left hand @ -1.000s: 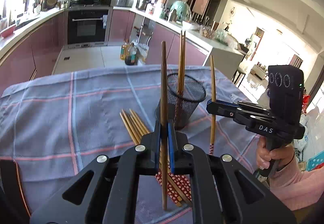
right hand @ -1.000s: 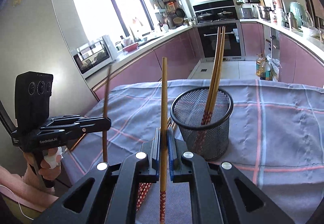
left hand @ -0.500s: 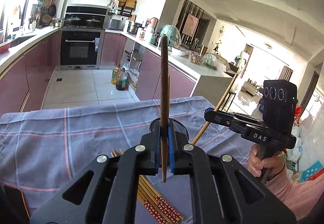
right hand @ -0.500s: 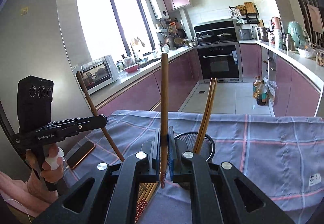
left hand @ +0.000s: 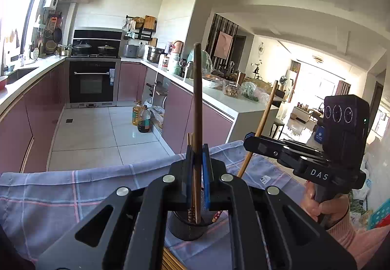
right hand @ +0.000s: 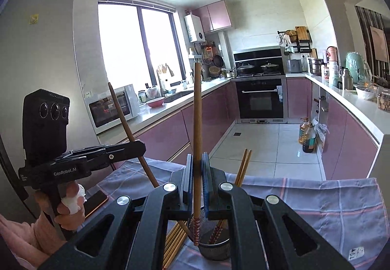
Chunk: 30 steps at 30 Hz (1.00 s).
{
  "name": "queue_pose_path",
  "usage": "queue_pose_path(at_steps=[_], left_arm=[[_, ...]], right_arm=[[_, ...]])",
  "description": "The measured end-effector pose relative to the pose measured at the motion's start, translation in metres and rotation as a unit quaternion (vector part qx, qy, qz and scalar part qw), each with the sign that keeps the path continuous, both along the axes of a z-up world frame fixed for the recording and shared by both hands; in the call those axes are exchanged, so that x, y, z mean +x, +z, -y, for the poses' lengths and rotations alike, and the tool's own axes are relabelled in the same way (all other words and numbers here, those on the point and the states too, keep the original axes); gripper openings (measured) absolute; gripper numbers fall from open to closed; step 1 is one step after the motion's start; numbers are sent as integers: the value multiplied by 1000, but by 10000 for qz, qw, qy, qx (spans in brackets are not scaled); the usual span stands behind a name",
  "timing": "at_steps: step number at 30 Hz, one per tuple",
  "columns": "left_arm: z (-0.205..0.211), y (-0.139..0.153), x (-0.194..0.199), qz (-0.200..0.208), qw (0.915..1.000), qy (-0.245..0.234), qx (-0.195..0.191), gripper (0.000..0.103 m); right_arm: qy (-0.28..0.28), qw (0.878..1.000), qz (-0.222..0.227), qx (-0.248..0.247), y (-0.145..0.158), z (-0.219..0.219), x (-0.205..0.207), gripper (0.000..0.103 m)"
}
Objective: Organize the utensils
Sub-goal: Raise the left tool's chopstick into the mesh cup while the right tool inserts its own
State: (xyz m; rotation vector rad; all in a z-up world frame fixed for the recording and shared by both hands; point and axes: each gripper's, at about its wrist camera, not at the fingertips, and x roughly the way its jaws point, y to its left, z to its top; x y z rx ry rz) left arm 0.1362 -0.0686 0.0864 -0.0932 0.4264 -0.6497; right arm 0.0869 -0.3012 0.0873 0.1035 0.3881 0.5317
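Note:
My left gripper (left hand: 197,148) is shut on an upright brown chopstick (left hand: 197,104); its lower tip hangs in the mouth of the black mesh holder (left hand: 185,228). My right gripper (right hand: 197,155) is shut on another chopstick (right hand: 197,111), whose red-patterned tip reaches the holder's rim (right hand: 214,248). Two chopsticks (right hand: 242,167) stand in the holder. In the left wrist view the right gripper (left hand: 251,142) holds its chopstick (left hand: 263,123) slanted. In the right wrist view the left gripper (right hand: 140,144) holds its stick (right hand: 121,111) slanted.
A blue plaid cloth (left hand: 61,192) covers the table. Several loose chopsticks (right hand: 175,243) lie on it left of the holder. A phone (right hand: 96,200) lies near the table's left edge. Kitchen counters (right hand: 353,104) and an oven (left hand: 92,82) stand behind.
Both grippers have risen and closed in over the holder. The two chopsticks' lower tips now sit at the holder's mouth, where before they hung beside it above the cloth.

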Motion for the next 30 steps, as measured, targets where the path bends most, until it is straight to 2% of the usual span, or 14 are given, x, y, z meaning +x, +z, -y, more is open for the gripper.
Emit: queue_pose_path(at_steps=[5,10,15,20,30], left_arm=[[17,-15,19,-276,9992,-31,298,7],[31,-44,34,-633,9954,-112,716,7],[38,-70,46,-901,9910,-206,972,7],[41,-79,56,-996,9896,-223,1016,8],[44,-89,75,-1159,9879,-93,1026,11]], right_arm=[[-90,9996,-240,-68,-13,0,16,6],[-48,9963,-831,-228,-43,-3,33,6],[-13,9891,-1390,-485,-68,-9,49,6],[-55,9844,-1681,-514,-82,-11,65,6],[-194,9829,-1793,-374,-94,-13,78,8]])
